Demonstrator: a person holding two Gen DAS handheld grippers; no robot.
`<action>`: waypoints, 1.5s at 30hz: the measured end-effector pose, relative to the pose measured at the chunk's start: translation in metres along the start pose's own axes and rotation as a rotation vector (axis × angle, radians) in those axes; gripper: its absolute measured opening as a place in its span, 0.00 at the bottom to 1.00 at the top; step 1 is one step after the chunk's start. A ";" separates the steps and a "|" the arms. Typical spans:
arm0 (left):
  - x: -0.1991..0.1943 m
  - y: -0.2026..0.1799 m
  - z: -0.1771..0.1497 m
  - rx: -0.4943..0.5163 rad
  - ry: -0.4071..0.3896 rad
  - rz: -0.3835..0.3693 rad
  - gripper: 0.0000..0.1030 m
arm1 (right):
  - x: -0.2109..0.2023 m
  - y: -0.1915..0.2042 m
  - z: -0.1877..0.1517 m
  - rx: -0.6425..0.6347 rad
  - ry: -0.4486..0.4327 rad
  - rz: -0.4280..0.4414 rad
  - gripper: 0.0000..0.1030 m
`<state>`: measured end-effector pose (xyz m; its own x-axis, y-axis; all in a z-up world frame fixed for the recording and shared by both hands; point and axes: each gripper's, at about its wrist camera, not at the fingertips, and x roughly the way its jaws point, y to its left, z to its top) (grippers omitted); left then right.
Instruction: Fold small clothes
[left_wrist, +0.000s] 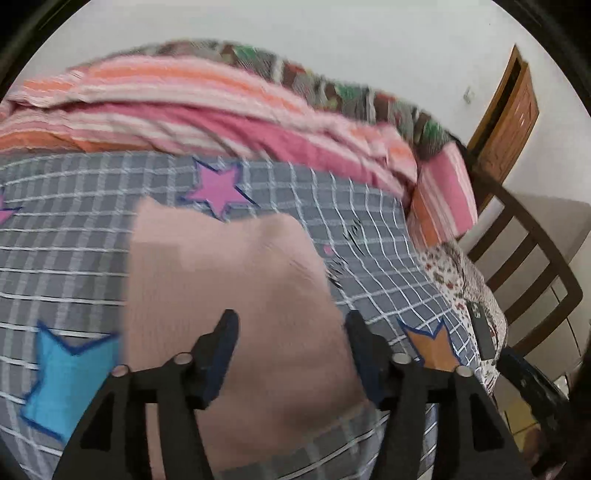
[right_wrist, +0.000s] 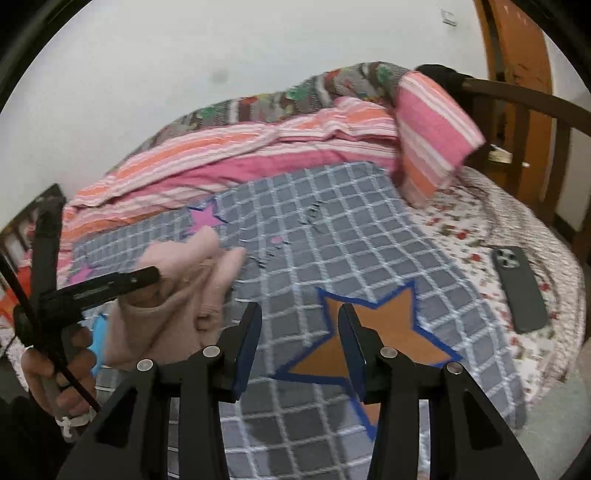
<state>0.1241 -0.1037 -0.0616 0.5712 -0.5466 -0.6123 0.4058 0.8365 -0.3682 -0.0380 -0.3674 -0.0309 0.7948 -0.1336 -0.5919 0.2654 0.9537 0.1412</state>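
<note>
I am holding my left gripper (left_wrist: 291, 325) over the pink garment (left_wrist: 229, 295), its jaws spread wide with the cloth lying between them, though blur keeps me from telling whether they are touching it. The garment is lying on the grey checked blanket (left_wrist: 74, 236) on the bed. My right gripper (right_wrist: 300, 314) is hanging released above the orange star (right_wrist: 391, 325), holding nothing. A dark phone (right_wrist: 521, 288) is resting near the bed's edge.
</note>
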 end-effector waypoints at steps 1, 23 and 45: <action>-0.010 0.010 -0.003 0.005 -0.006 0.024 0.59 | 0.003 0.005 0.001 -0.001 -0.001 0.029 0.42; 0.009 0.049 -0.081 0.211 0.142 0.089 0.60 | 0.144 0.122 -0.001 -0.051 0.175 0.286 0.09; -0.010 0.106 -0.033 -0.020 0.042 -0.095 0.60 | 0.189 0.066 0.007 0.129 0.212 0.373 0.70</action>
<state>0.1376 -0.0084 -0.1176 0.5007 -0.6214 -0.6026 0.4422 0.7821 -0.4391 0.1335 -0.3318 -0.1276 0.7233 0.2840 -0.6295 0.0582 0.8832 0.4654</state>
